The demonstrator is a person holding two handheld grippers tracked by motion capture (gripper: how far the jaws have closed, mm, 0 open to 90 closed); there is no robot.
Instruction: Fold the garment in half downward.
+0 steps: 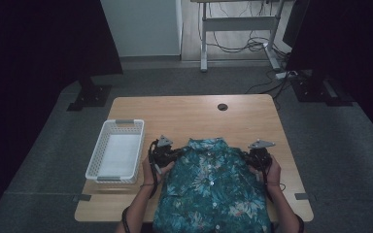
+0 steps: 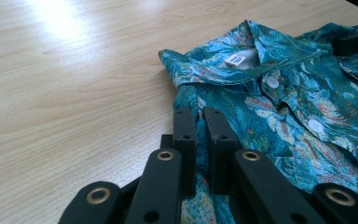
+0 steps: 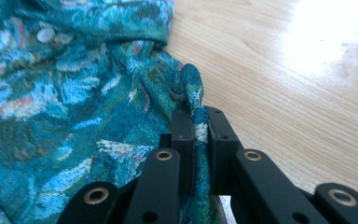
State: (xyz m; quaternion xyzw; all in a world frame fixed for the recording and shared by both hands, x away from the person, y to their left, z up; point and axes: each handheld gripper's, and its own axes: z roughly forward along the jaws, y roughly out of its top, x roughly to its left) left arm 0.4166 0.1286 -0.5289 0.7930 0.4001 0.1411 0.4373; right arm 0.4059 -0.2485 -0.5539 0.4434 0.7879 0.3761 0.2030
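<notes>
Pinching each shoulder of the floral shirt, we had the left gripper and right gripper clamped on cloth; it lay on the table, and we judged it light, limp, slippery.

Printed cloth shirt on a smooth, glossy wood table.

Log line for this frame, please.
left gripper: shut on shirt shoulder | right gripper: shut on other shoulder | shirt: flat on table | basket: beside it
</notes>
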